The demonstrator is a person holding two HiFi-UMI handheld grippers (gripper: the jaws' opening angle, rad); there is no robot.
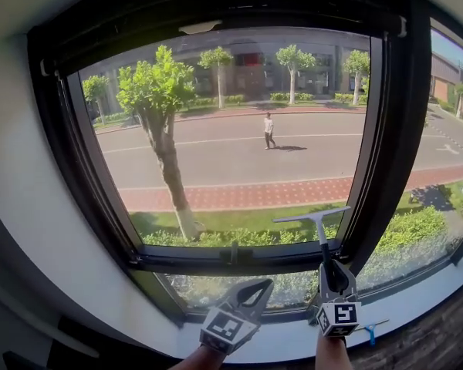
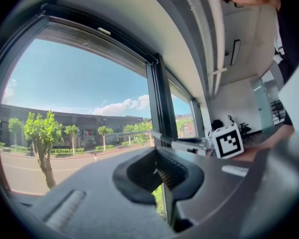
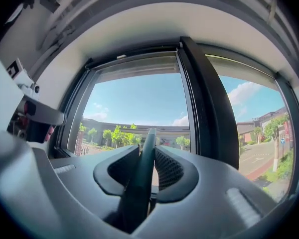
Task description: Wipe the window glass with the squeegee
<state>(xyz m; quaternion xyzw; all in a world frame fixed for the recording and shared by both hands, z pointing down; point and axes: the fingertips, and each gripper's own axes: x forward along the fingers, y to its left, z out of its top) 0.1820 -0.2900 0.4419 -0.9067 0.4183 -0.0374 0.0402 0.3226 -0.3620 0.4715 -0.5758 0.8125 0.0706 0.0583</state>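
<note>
The squeegee [image 1: 316,217] is pinched by its handle in the right gripper [image 1: 330,274], with the blade held level at the foot of the glass [image 1: 231,160], apparently ready for a stroke, while the left gripper [image 1: 251,290], pressed together on nothing, is held aside below.

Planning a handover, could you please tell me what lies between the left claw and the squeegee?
Nothing loose: the head view shows only window frame and glass between left claw and squeegee.
</note>
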